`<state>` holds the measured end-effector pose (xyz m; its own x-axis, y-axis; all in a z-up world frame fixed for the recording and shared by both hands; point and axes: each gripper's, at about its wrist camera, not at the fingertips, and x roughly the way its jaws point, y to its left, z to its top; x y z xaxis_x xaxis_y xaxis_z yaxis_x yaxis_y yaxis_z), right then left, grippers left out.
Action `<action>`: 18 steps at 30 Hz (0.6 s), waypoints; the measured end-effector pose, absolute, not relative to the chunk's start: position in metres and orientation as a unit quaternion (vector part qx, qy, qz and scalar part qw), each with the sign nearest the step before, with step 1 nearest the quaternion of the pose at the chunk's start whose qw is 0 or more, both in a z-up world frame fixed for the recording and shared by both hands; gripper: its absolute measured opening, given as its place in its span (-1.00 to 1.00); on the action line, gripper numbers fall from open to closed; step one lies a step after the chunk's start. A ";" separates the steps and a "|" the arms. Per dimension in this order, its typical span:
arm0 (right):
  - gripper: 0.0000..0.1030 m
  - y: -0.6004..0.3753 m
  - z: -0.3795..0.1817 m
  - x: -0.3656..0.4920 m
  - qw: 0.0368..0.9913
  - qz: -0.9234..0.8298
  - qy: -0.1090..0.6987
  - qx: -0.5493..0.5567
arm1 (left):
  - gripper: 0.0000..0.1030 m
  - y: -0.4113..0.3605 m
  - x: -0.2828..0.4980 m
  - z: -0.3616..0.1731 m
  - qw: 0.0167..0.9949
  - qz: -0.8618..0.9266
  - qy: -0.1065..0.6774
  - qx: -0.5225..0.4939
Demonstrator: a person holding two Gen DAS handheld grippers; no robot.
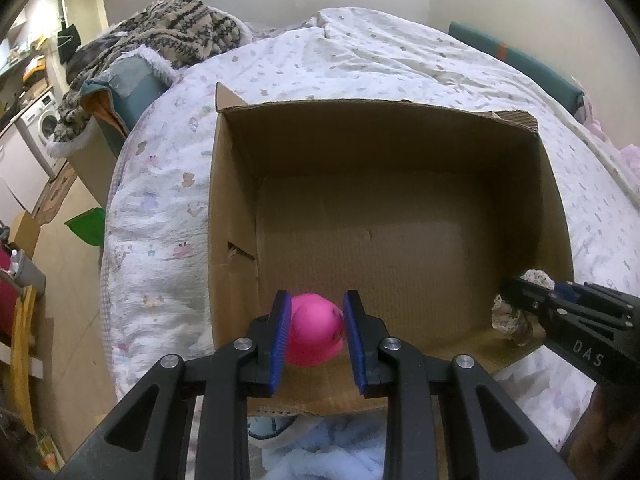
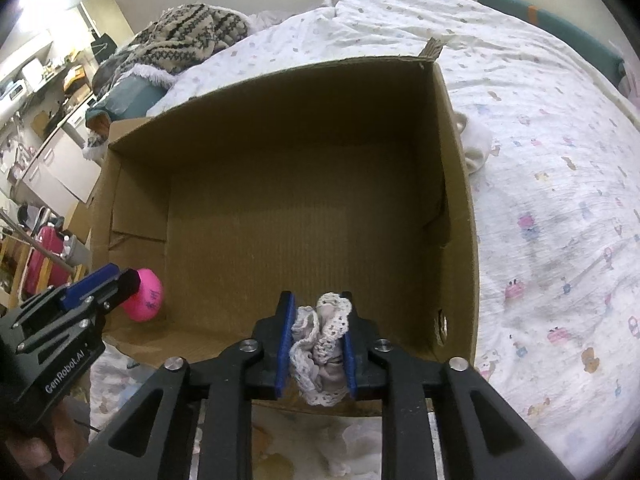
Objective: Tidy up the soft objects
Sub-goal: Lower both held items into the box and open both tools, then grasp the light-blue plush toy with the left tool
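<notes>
An open cardboard box (image 1: 376, 102) (image 2: 280, 72) stands on the bed, its floor bare. At its near left corner my left gripper (image 1: 316, 297) is shut on a pink soft ball (image 1: 314, 332), blue pads pressing both sides. In the right wrist view, that ball (image 2: 146, 294) sits low in the box corner beside the left gripper (image 2: 128, 282). My right gripper (image 2: 317, 298) is over the near right part of the box, shut on a bunched cream lace cloth (image 2: 320, 336) that fills the gap between its pads. The left wrist view shows the right gripper (image 1: 520, 286) with the lace cloth (image 1: 510, 320) hanging below it.
The bed carries a white printed quilt (image 1: 400, 60). A patterned knit blanket (image 1: 172, 28) is heaped at the far left. A white cloth (image 2: 476, 144) lies against the box's right wall. Light blue fluffy fabric (image 1: 320, 452) lies just before the box. A washing machine (image 1: 44, 120) stands far left.
</notes>
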<state>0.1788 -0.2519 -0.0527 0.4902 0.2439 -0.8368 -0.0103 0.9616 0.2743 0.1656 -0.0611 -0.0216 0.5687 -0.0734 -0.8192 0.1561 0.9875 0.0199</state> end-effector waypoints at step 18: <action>0.41 -0.276 -0.023 0.151 0.881 0.058 0.451 0.132 | 0.33 -0.061 0.137 0.011 0.902 -0.078 0.420 0.067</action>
<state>0.1511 -0.2755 -0.0234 0.5866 0.2214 -0.7791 0.0167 0.9584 0.2850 0.1366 -0.0609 0.0112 0.6351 -0.0843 -0.7679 0.1966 0.9789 0.0552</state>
